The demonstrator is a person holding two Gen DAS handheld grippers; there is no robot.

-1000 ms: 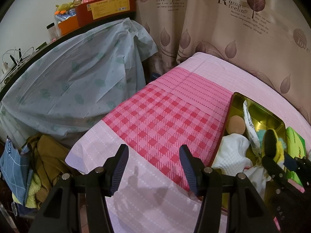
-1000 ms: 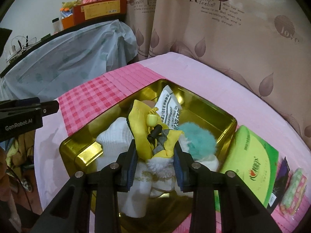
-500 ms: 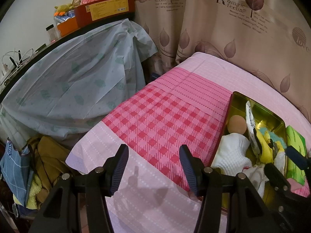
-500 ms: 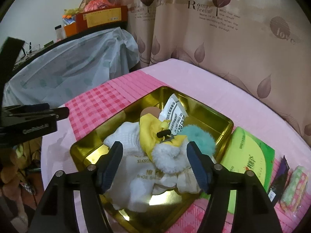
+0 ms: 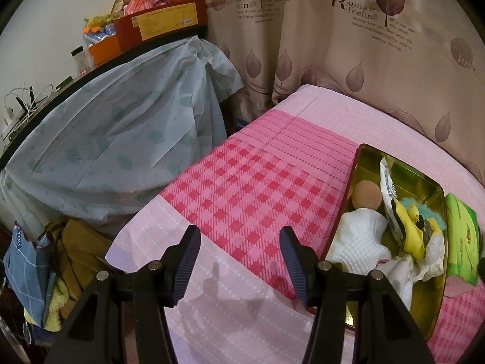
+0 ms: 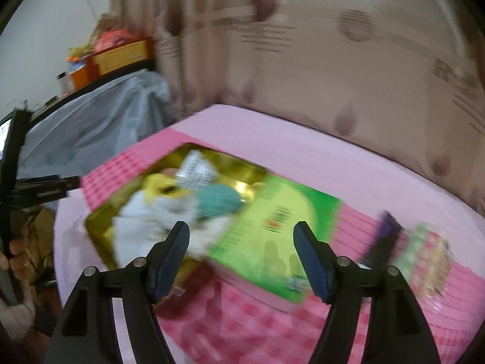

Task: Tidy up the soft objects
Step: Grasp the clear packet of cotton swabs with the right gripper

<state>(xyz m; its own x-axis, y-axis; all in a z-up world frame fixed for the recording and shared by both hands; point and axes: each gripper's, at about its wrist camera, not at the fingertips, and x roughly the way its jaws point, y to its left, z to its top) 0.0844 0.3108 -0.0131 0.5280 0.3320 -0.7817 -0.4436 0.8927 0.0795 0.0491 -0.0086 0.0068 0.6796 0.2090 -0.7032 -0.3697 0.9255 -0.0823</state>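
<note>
**Both grippers empty over the pink bed, gold tin filled with soft things**

Left wrist view: the left gripper [image 5: 240, 261] stands wide with nothing between its pads, above the pink checked bedcover [image 5: 251, 188]. To its right lies the gold tin [image 5: 436, 300], holding a white cloth [image 5: 357, 239], a round tan puff [image 5: 367, 194], a white printed sachet [image 5: 388, 188], a yellow soft toy [image 5: 412, 233] and a teal fluffy ball [image 5: 424, 212]. Just beyond the tin's right edge sits a green packet [image 5: 462, 242]. This sharp view alone lets writing be read: the curtain [image 5: 348, 45] ahead carries "Romantic feeling" and, further right, "love". Left of the gripper hang a pale blue sheet [image 5: 115, 139] and a pile of clothes [image 5: 54, 261], one strip marked "YOU". The red box [image 5: 163, 21] far ahead has a yellow label too small to read.

Right wrist view: blurred by motion. The right gripper [image 6: 242, 254] is spread apart and holds nothing; the tin [image 6: 100, 233] lies ahead to its left, the green packet [image 6: 272, 221] directly ahead between the fingers' lines. Only here appear a dark sachet [image 6: 385, 236] and a pale patterned pack [image 6: 427, 257] to its right, and the left gripper's body with a hand [image 6: 18, 257] at far left. Printing on the packet is unreadable.
</note>
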